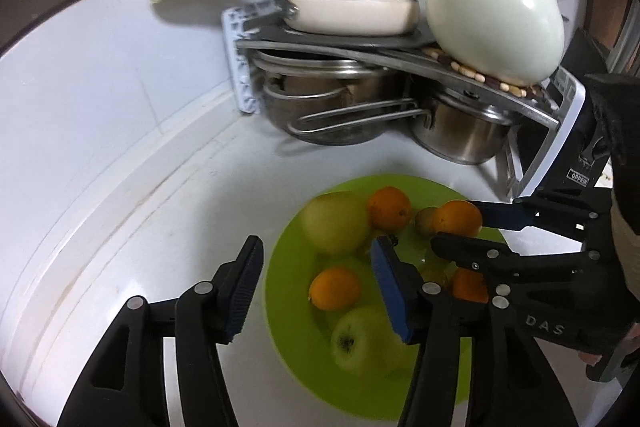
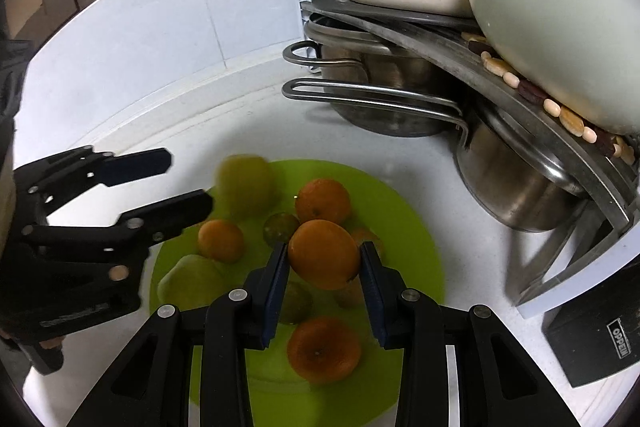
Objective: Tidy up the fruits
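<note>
Over the green bowl (image 2: 416, 227), your right gripper (image 2: 324, 259) grasps one orange (image 2: 323, 254), lifted clear. Your left gripper (image 1: 316, 287) hangs released above the bowl's near side. In the bowl: several oranges, two apples (image 1: 335, 223), all unsorted; most work likely remains.

My right gripper (image 2: 324, 261) has its jaws set on either side of an orange (image 2: 323, 254), the blue pads (image 2: 280, 279) at the fruit's flanks, holding it raised. In the left wrist view that gripper (image 1: 460, 227) comes in from the right edge, its fingers pointing left, with a black-gloved hand (image 1: 616, 131) behind it. My left gripper (image 1: 316, 287) hangs with its jaws spread wide and nothing between them. From the right wrist view I see it (image 2: 188, 183) reaching in from the left, fingers parted and angled toward the right.
</note>
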Available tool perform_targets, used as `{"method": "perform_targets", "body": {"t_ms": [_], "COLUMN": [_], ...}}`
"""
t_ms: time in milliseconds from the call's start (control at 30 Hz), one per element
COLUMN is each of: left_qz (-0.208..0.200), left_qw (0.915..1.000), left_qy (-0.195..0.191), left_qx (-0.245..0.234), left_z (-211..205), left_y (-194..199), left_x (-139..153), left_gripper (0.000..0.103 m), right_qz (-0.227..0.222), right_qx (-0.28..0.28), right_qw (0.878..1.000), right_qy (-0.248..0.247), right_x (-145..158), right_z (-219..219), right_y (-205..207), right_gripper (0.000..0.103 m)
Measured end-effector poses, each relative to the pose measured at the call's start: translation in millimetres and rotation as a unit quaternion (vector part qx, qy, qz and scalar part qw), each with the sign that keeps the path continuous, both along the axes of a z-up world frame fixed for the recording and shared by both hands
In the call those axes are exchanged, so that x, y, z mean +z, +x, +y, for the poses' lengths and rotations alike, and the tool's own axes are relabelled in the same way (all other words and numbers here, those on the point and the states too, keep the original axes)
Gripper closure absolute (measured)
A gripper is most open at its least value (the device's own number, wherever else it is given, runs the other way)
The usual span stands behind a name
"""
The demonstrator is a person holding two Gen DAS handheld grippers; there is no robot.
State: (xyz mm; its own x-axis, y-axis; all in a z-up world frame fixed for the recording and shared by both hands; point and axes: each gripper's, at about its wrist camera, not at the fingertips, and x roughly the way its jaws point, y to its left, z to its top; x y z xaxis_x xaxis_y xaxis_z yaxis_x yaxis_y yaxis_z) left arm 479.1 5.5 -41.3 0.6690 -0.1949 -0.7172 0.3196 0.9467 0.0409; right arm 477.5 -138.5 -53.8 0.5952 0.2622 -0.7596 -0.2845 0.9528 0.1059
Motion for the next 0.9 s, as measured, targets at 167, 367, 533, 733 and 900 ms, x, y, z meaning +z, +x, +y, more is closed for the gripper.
{"method": "perform_targets", "body": {"t_ms": [167,367,533,733,900], "left_qz": [-0.012,-0.026,-0.053,-0.075,-0.091], "left_qw": [0.9994,0.9978,0.9955,0.9938,0.9929], "left_qy": [-0.003,-0.007,-0.011,-0.011,-0.013], "left_qx": [0.033,0.061,0.078,0.081,0.074], "left_z": [11,20,27,30,32], "left_y": [-19,-47,-79,-116,-149], "left_x": [7,20,35,48,57], "left_gripper": [0.036,0.030,0.021,0.017,0.011], "right_qz": [-0.009,-0.037,-0.064,-0.087,-0.107], "right_qx": [-0.010,-0.018,-0.031,-0.055,-0.085], "right_qw": [1.000,0.999,0.997,0.995,0.991], "right_qy": [0.001,-0.004,-0.013,-0.002,-0.004], "right_x": [7,24,42,61,73], "right_z": [1,3,4,1,2], "right_y": [-6,-34,-67,-112,-153], "right_gripper": [0.052,0.050,0.050,0.050,0.038]}}
